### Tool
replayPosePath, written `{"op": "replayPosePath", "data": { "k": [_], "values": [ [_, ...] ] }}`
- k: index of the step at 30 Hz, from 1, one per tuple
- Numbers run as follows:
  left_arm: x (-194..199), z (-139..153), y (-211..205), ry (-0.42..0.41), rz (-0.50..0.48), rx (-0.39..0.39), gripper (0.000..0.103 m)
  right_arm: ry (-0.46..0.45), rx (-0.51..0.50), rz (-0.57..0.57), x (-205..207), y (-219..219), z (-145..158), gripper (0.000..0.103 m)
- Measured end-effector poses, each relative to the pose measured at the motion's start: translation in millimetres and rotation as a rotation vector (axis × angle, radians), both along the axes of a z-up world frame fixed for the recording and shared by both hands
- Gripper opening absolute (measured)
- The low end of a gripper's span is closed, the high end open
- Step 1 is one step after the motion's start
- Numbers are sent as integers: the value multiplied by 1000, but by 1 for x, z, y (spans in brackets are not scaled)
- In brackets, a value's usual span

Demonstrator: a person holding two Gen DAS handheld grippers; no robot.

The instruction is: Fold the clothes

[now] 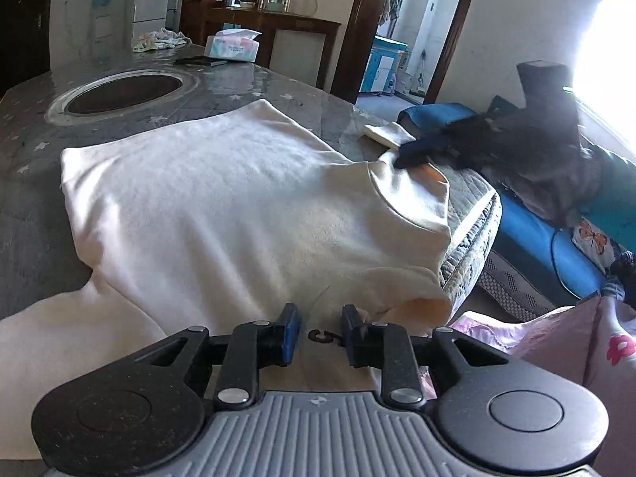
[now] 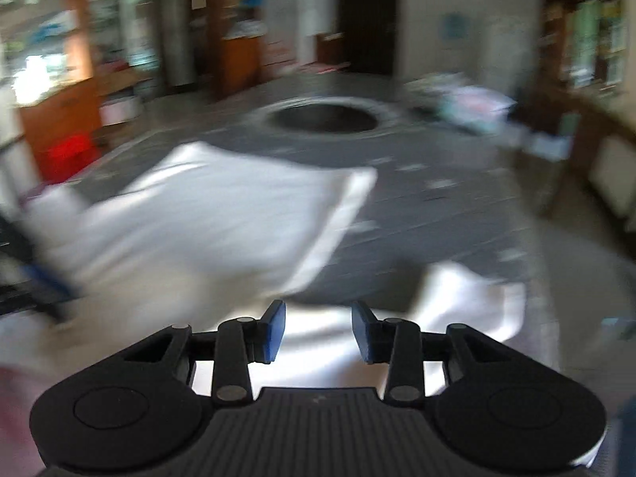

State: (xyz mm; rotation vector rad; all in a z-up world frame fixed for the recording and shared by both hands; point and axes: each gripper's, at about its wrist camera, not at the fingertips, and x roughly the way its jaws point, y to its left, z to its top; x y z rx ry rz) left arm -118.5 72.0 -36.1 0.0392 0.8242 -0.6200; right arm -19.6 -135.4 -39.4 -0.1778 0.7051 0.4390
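White shirt (image 1: 222,198) lies spread flat on the grey table (image 1: 24,214) for folding, its collar at the near right edge, while the 2 grippers, left (image 1: 320,330) and right (image 2: 318,330), hover part open and empty over its near hem.

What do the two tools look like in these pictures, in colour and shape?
Both look alike. The left tool and the right tool each have black linkage arms with silver rivets, blue pads on two short fingers, rounded black housings and a ribbed grey centre plate.
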Motion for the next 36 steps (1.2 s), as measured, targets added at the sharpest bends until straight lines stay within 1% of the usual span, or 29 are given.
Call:
{"op": "replayPosePath", "data": {
  "k": [1,3,6,9,10,11,12,13,14,19,21,23,25,27,29,31,33,34,35,36],
  "values": [
    [0,0,-1,1,0,-1,33,-18,-19,-35,6,-3,-2,43],
    [0,0,-2,1,3,-3,37,-45,-51,-109,21,-10,-7,44],
    [0,-1,-4,0,4,-5,41,-28,-67,-151,37,-14,-16,43],
    [0,0,-4,3,9,-7,42,-28,-102,-186,41,-17,-24,35],
    [0,0,-4,4,9,-8,43,-39,-117,-198,39,-19,-25,22],
    [0,0,-5,5,8,-9,43,-51,-132,-210,37,-21,-25,13],
    [0,0,-5,5,7,-9,44,-67,-142,-227,34,-24,-24,11],
    [1,-1,-5,5,6,-9,44,-82,-150,-247,28,-29,-21,7],
    [2,-1,-5,5,6,-10,45,-97,-157,-267,23,-35,-18,4],
    [2,-1,-4,4,5,-18,46,-146,-189,-418,-4,-73,-6,4],
    [2,-2,-3,4,3,-21,47,-134,-203,-484,-11,-88,-7,5],
    [1,-1,-4,3,0,-20,47,-114,-213,-547,-16,-104,-9,9],
    [1,-1,-4,4,-3,-19,47,-99,-201,-571,-21,-112,-10,10],
    [2,-1,-3,8,-3,-20,47,-104,-163,-538,-22,-110,-8,13],
    [3,0,-3,11,1,-20,47,-102,-113,-499,-20,-103,-6,28],
    [2,1,-3,10,8,-18,47,-85,-64,-441,-13,-93,-8,32],
    [1,2,-2,8,18,-16,48,-73,-38,-382,-2,-81,-12,35],
    [0,3,-1,7,26,-19,48,-58,-30,-349,6,-71,-15,42],
    [-1,4,2,7,36,-26,48,-47,-30,-335,12,-67,-19,45],
    [-2,6,5,7,47,-34,49,-37,-31,-323,17,-62,-22,45]
  ]
}}
